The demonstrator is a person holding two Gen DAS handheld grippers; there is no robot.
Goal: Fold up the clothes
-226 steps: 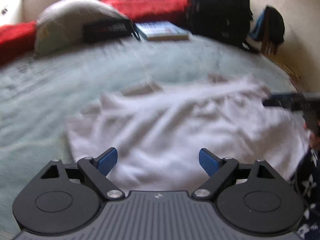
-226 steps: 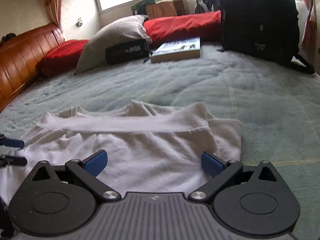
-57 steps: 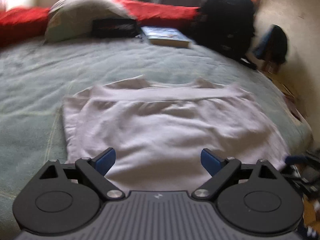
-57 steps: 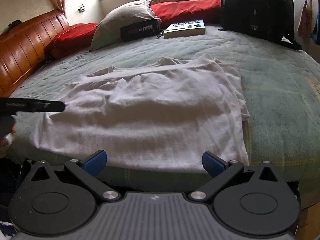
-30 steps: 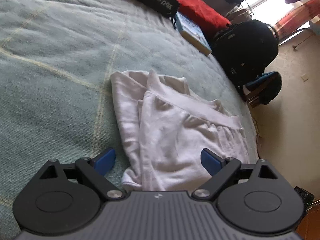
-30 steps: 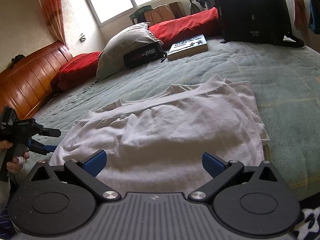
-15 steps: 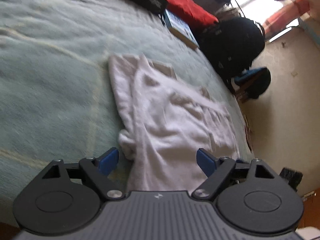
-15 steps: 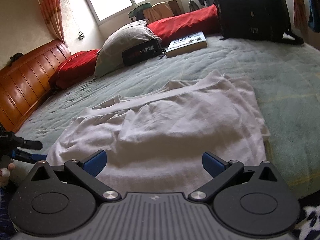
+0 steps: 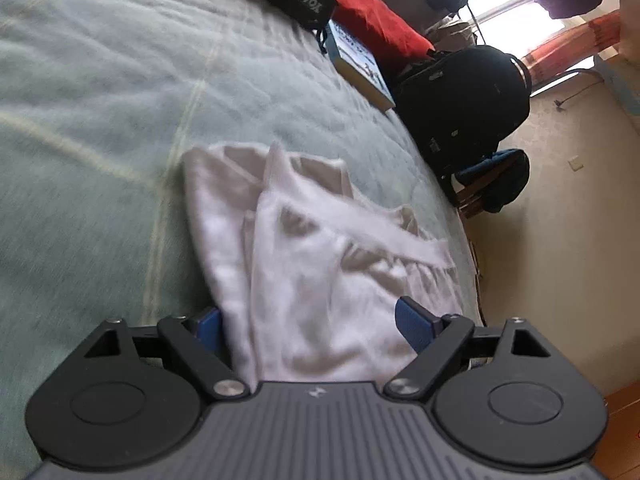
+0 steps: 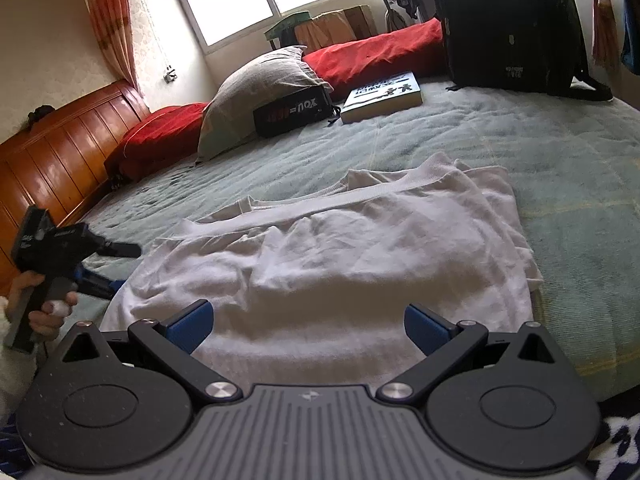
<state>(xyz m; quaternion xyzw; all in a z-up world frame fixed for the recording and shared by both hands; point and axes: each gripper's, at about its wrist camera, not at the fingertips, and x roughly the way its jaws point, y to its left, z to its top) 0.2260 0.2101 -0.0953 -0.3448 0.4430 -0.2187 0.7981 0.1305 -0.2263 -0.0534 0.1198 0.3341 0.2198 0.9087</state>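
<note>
A white shirt [image 10: 360, 256] lies spread on the green bed cover [image 10: 580, 168], its ribbed hem folded across the far side. My right gripper [image 10: 307, 328] hovers over the shirt's near edge, open, with nothing pinched between its blue pads. My left gripper [image 9: 312, 326] is at the shirt's [image 9: 312, 264] left side edge, jaws wide apart. Cloth lies between them and covers part of the left pad, but the pads do not press on it. In the right wrist view the left gripper [image 10: 120, 266] sits at the shirt's left corner, held by a hand [image 10: 44, 316].
At the back of the bed are a grey pillow [image 10: 260, 92], a black pouch [image 10: 292, 114], a book [image 10: 384, 96], red pillows [image 10: 160, 136] and a black backpack [image 10: 508, 24]. A wooden headboard [image 10: 60, 148] runs along the left. The bed edge drops off beside the shirt [image 9: 472, 240].
My left gripper has come in lower and closer to the shirt's side edge, and the cloth now reaches between its jaws. The right gripper has stayed put.
</note>
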